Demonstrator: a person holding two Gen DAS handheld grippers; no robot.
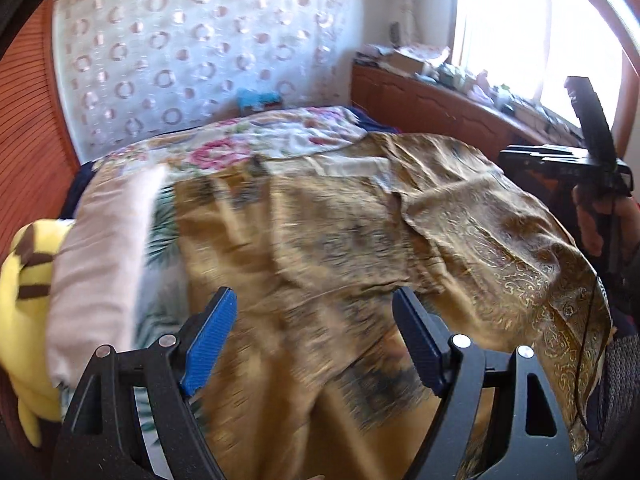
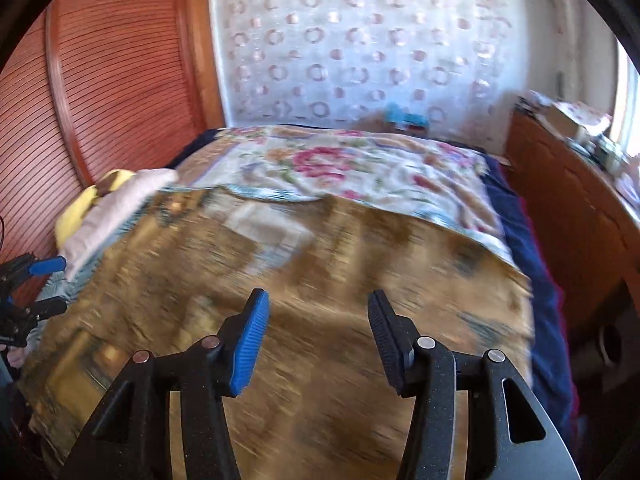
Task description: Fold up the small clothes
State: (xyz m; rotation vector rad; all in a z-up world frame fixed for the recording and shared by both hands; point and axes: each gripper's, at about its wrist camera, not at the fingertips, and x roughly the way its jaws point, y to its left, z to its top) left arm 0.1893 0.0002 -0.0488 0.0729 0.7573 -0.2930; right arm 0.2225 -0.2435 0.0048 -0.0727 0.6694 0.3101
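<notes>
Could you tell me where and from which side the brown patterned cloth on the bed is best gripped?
I would take the brown patterned cloth by its loose corner hanging off the bed's near right edge. It sticks out past the mattress, so a gripper can probably come in level from the side and pinch the single layer; elsewhere it lies flat and wrinkled.

left gripper [image 1: 312,340]: black angular frame, blue ribbed pads, silver round pins.
right gripper [image 2: 318,340]: same black frame; one blue pad, one dark pad.
cable [image 1: 584,344]: thin, black, at 4 o'clock.
</notes>
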